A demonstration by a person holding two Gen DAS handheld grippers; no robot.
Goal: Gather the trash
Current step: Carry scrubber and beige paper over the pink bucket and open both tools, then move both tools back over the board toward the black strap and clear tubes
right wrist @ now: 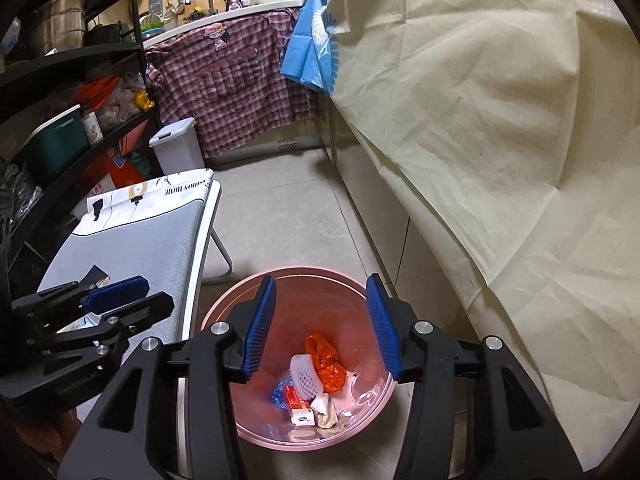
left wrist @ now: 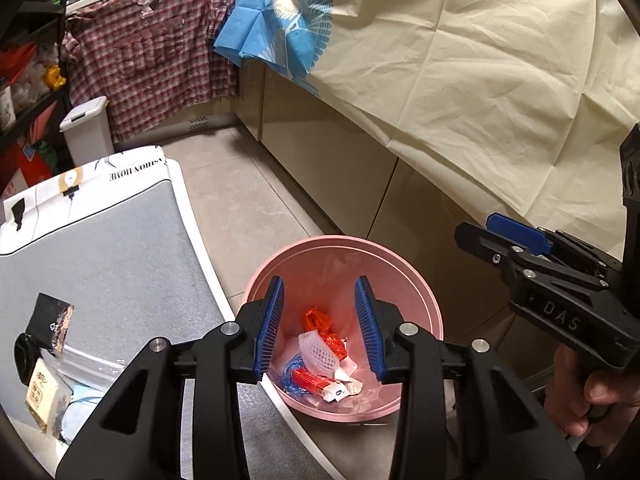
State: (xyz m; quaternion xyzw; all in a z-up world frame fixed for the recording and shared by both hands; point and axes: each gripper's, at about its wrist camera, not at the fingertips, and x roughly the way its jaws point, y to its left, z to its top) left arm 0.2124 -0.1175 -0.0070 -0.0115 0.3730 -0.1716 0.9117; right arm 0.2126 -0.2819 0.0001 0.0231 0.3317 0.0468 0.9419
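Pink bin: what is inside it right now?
The pink bin holds an orange wrapper, white foam netting, a red-and-white carton and blue plastic. Anything under this pile is hidden.

Warm, fairly bright indoor light fills both views, strongest on the cream cloth [right wrist: 500,120]. The shelving [right wrist: 60,80] at the left sits in shadow. Both fisheye pictures bend hard toward dark, rounded corners, and the pink bin [right wrist: 224,304] shows glare and slight softness.

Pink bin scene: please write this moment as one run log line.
left claw: open, empty | right claw: open, empty | pink bin: holds trash | both above bin
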